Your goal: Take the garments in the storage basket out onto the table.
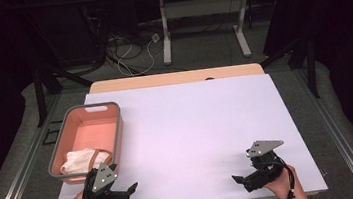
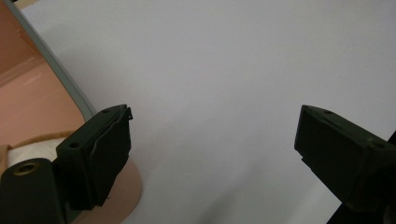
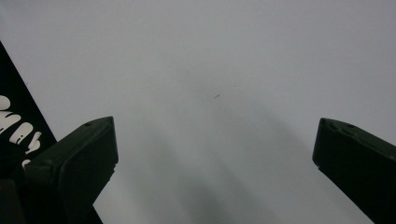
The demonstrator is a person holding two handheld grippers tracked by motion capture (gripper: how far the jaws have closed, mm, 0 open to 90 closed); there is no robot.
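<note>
L hand-held gripper (image 1: 127, 193) sat at abt 7 o'clock on the surface (image 1: 193, 128), jaws spread wide, nothing between them. R hand-held gripper (image 1: 241, 178) was over at 5 o'clock, jaws also wide apart, empty, pointing in toward the middle. In my left gripper view the gap between the jaws was bare white sheet; same in the right gripper view.

The thing to go for was the cloth (image 1: 78, 161), a whitish bundle w/ a tan strip across it, lying crumpled in the near end of the pink bin (image 1: 90, 109), which stood along the edge at 9 o'clock. The L gripper sat just beside the bin's near corner, the cloth just past the rim. A bit of it peeked in low at the left of my left gripper view (image 2: 28, 151).

My read: soft, light, floppy stuff, no stiffness, prob not slippery, not fragile. It'd sag and trail when lifted, might snag on the rim. Best to pinch a raised fold near the top of the bundle, not a loose edge, and come in from above over the bin wall.
</note>
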